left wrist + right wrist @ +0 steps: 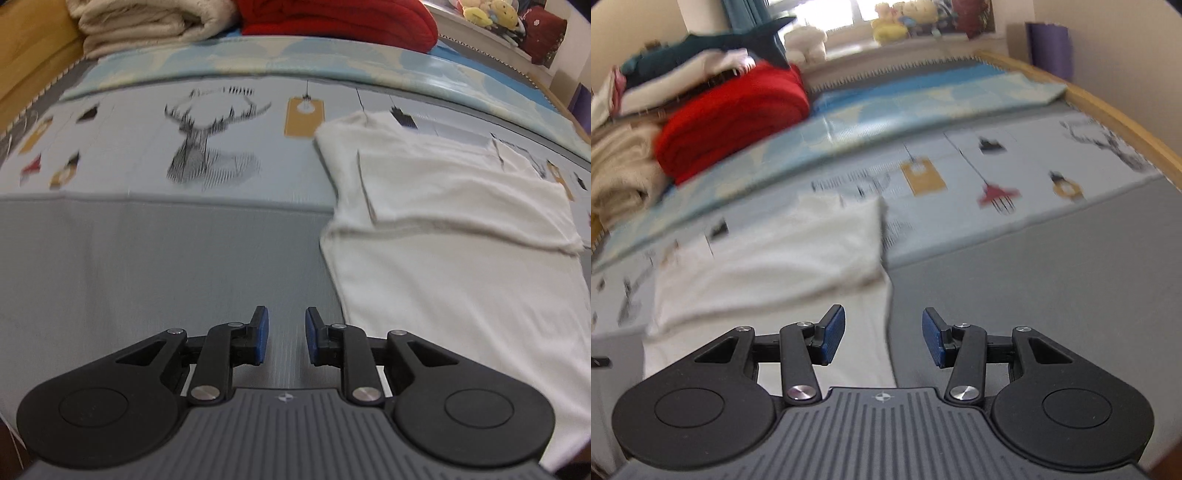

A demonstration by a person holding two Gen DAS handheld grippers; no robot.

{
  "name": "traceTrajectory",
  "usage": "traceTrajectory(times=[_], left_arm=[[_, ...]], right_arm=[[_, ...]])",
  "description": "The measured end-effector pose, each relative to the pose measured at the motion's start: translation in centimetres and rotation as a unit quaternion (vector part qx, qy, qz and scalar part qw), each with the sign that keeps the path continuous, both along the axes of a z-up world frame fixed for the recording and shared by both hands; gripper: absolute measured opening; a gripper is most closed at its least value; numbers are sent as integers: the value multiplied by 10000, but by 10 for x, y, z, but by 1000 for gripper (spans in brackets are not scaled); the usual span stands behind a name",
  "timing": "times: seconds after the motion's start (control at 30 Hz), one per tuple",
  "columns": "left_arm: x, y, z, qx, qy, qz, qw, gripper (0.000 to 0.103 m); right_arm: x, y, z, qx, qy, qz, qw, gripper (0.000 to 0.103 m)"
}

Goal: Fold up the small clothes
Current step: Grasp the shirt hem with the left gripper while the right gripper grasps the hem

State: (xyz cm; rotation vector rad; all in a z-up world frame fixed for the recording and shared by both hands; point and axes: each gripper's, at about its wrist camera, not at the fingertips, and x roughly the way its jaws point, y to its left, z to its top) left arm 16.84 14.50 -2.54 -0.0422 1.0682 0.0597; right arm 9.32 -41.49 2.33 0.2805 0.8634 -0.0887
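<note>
Home bedroom. Printed mat with deer and lamp drawings lying over wood-framed bed. Folded cream blanket and red blanket sitting at far side. Plush toys lining bright window sill; teal curtain hanging far left.

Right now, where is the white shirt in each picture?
Left wrist view: the white shirt fills the right side, to the right of the left claw.
Right wrist view: the white shirt lies left of center, ahead of the right claw.
Shared landmark: the red blanket behind it.
</note>
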Motion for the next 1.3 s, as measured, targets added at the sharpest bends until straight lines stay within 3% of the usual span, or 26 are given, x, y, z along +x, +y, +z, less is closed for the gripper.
traceTrajectory(times=[0.13,0.33,0.6,0.87,1.07,1.23,1.3], left_arm=[[-45,-1,-14,-420,439,3,9982,24],[-96,-19,-42,-735,1021,-196,9919,24],[-106,-13,-50,-778,1254,5,9890,27],[-112,-20,-57,-708,1353,-140,9882,27],[-114,-22,-60,-704,1426,-264,9869,27],[-118,-33,-63,-599,1471,-487,9861,27],[-119,-35,-63,-550,1463,-582,9860,22]], right_arm=[[-33,-3,-27,151,370,88,9992,49],[-72,-7,-69,256,1097,437,9927,49],[-89,-1,-86,206,1450,937,9848,49],[-82,16,-90,-307,1692,1394,9752,45],[-82,19,-88,-434,1685,1406,9747,33],[-83,18,-87,-406,1671,1348,9758,14],[-83,18,-87,-401,1652,1371,9759,8]])
